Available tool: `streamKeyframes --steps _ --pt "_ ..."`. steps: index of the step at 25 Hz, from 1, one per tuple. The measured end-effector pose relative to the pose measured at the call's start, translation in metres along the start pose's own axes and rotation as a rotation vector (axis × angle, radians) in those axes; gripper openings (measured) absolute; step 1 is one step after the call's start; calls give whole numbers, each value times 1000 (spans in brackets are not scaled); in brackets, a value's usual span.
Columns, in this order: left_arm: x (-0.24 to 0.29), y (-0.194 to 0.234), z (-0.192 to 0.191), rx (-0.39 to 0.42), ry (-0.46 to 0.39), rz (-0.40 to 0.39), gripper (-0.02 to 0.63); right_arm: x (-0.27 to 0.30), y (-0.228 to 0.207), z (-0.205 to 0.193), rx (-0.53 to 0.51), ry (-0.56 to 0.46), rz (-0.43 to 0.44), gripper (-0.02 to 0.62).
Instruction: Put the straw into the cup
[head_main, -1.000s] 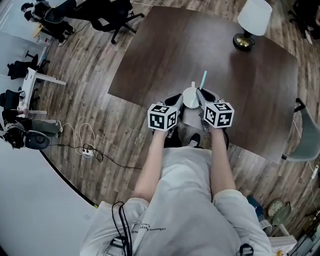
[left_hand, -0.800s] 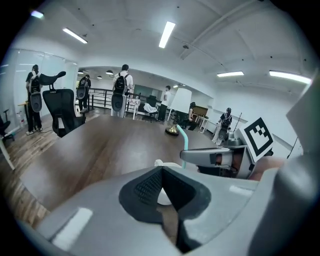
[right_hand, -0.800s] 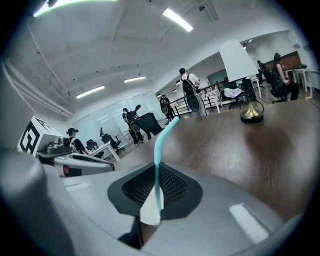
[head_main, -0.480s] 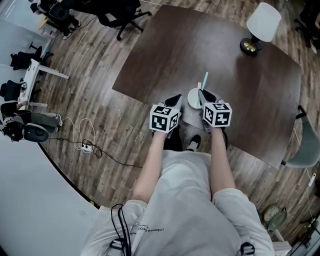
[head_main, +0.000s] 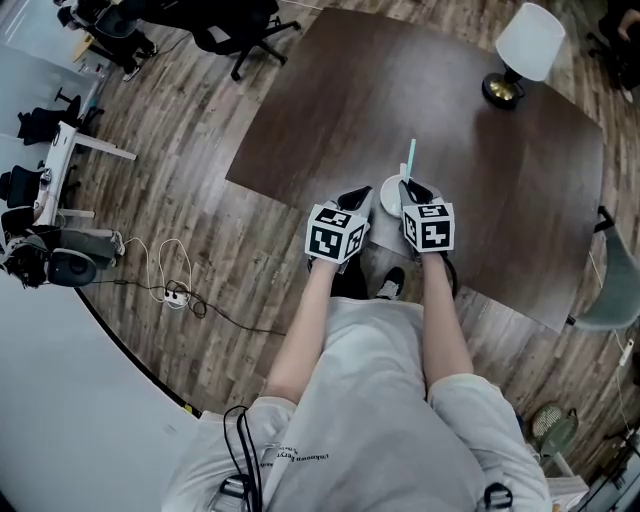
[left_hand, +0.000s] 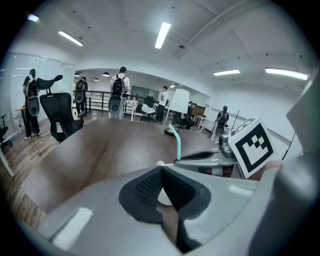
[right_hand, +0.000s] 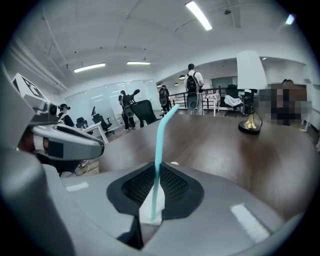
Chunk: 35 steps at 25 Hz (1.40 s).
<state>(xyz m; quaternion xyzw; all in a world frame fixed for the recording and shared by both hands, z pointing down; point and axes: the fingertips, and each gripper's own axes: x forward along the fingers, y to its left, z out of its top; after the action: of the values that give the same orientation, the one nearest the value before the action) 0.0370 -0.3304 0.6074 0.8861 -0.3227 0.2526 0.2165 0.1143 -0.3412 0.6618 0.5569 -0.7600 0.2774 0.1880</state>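
Note:
A small white cup (head_main: 388, 196) stands near the front edge of the dark wooden table (head_main: 340, 100). Its white rim (left_hand: 161, 192) shows between the pads of my left gripper (left_hand: 160, 169), which looks shut on it. The left gripper (head_main: 356, 200) sits at the cup's left side. A teal straw (right_hand: 161, 140) rises from my right gripper (right_hand: 156, 169), which is shut on it. Its lower end sits over the white cup (right_hand: 149, 212). In the head view the straw (head_main: 410, 156) stands up from the right gripper (head_main: 408, 190), just right of the cup.
A white-shaded lamp (head_main: 528, 42) on a brass base stands at the table's far right corner. Office chairs (head_main: 230, 20) and a floor cable (head_main: 175, 290) lie left of the table. A grey chair (head_main: 610, 300) is at the right edge. People stand in the background.
Both grippers have stayed at the cup. The right gripper and straw have shifted slightly inward toward the cup. The head camera's framing has moved a little.

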Motion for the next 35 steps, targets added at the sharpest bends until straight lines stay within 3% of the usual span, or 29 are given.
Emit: streamKeyframes --steps 9,20,35 --pt "6 1 1 -18 -5 -22 2 3 3 -7 -42 49 -19 74" --pt "12 -10 -15 -31 18 -42 2 -11 -2 -9 -35 26 -32 60" --pt "5 -47 -22 -46 -13 -81 2 -37 7 -18 -2 -31 -7 41"
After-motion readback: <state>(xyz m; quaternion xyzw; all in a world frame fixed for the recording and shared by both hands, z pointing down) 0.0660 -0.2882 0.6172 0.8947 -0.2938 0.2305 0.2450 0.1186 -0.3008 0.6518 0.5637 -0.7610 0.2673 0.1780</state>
